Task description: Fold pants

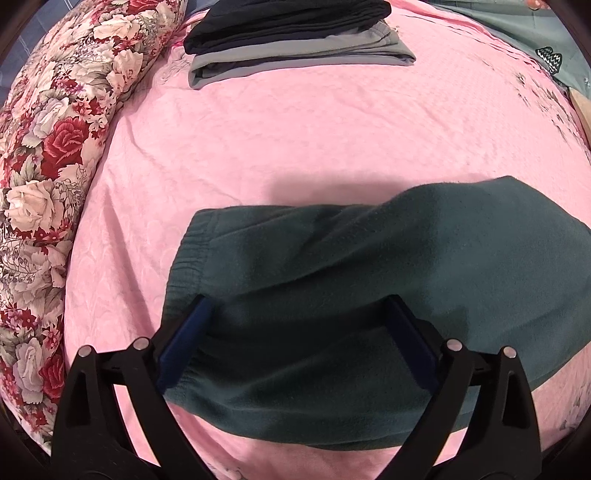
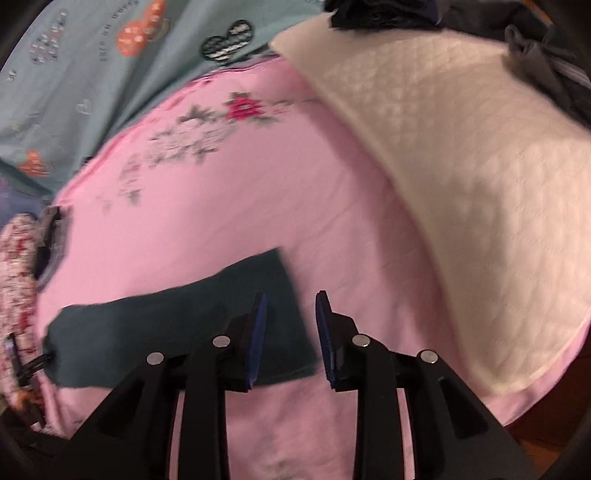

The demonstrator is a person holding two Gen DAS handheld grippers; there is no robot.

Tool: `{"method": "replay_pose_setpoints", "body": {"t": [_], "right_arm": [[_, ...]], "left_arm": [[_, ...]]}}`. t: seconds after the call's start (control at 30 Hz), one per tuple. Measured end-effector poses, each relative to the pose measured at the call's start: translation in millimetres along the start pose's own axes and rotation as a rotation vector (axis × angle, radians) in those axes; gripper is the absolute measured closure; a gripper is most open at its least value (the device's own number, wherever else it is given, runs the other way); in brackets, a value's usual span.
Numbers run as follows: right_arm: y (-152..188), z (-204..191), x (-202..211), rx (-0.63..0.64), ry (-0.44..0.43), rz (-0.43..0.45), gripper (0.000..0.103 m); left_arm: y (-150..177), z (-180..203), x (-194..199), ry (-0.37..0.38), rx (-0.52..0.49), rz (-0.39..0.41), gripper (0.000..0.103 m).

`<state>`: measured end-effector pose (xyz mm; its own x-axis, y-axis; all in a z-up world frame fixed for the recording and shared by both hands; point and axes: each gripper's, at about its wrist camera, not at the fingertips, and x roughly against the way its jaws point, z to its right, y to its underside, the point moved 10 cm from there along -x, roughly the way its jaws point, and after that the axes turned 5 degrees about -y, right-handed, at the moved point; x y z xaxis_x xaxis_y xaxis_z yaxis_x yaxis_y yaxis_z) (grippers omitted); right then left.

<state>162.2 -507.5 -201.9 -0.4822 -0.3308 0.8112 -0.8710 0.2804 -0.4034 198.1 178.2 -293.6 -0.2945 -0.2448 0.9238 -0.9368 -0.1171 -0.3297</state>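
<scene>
Folding these green pants point(image 1: 369, 266) looks nearly done: they lie on the pink bed cover point(image 1: 295, 140) as a short, thick bundle, with the stretchy waistband at the left end in the left wrist view.

The left gripper point(image 1: 299, 306) hangs over that waistband end with its blue pads point(image 1: 192, 332) spread wide. The pants lie under and between the fingers, but the pads do not squeeze the cloth.

The right gripper point(image 2: 290, 325) sits over the other end of the bundle. Its fingers stand a little apart with nothing between them. One pad is over the green cloth and the other is over the bare pink cover. This picture is blurry, so I cannot tell if a pad touches the cloth.

A pile of folded clothes point(image 1: 295, 33) in dark and grey sits further up the bed, beside the flower pillow point(image 1: 55, 147). A white quilted pad point(image 2: 461, 166) lies to the right.

I think the job now is to let go and make the bundle neat, or to move it to the pile. To do that well, grab all the layers at both ends together, not just the top one. Lift both ends evenly so the fold does not slip open. Set it down flat and open the fingers slowly so the fuzzy cloth does not catch on the pads.
</scene>
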Motion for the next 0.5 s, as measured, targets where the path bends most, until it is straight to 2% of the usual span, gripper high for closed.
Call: {"method": "replay_pose_setpoints", "body": {"t": [0.03, 0.07, 0.1, 0.17, 0.23, 0.27, 0.37, 0.43, 0.5], "right_arm": [[12, -5, -12, 0.015, -0.017, -0.032, 0.075], [19, -10, -27, 0.031, 0.005, -0.067, 0.075], [30, -4, -43, 0.051, 0.076, -0.114, 0.075], [34, -4, -48, 0.044, 0.104, -0.089, 0.08], [31, -9, -41, 0.024, 0.165, -0.082, 0.077], [25, -25, -33, 0.061, 0.182, -0.04, 0.077], [13, -92, -28, 0.213, 0.14, 0.024, 0.076], [14, -147, -43, 0.298, 0.072, 0.02, 0.076], [21, -215, -67, 0.373, -0.054, -0.01, 0.076]], "left_arm": [[0, 0, 0, 0.001, -0.003, 0.002, 0.006], [-1, 0, 0, 0.003, -0.007, 0.004, 0.006], [-1, -1, 0, 0.006, -0.013, 0.009, 0.005], [0, -1, 1, 0.018, -0.021, 0.018, 0.005], [-1, -4, 0, 0.01, -0.033, 0.024, 0.006], [-2, -6, 1, 0.002, -0.044, 0.034, 0.006], [-5, -16, 10, -0.025, -0.053, 0.074, 0.006], [-7, -35, 17, -0.04, -0.013, 0.095, 0.006], [-5, -50, 24, -0.004, 0.043, 0.1, 0.007]]}}
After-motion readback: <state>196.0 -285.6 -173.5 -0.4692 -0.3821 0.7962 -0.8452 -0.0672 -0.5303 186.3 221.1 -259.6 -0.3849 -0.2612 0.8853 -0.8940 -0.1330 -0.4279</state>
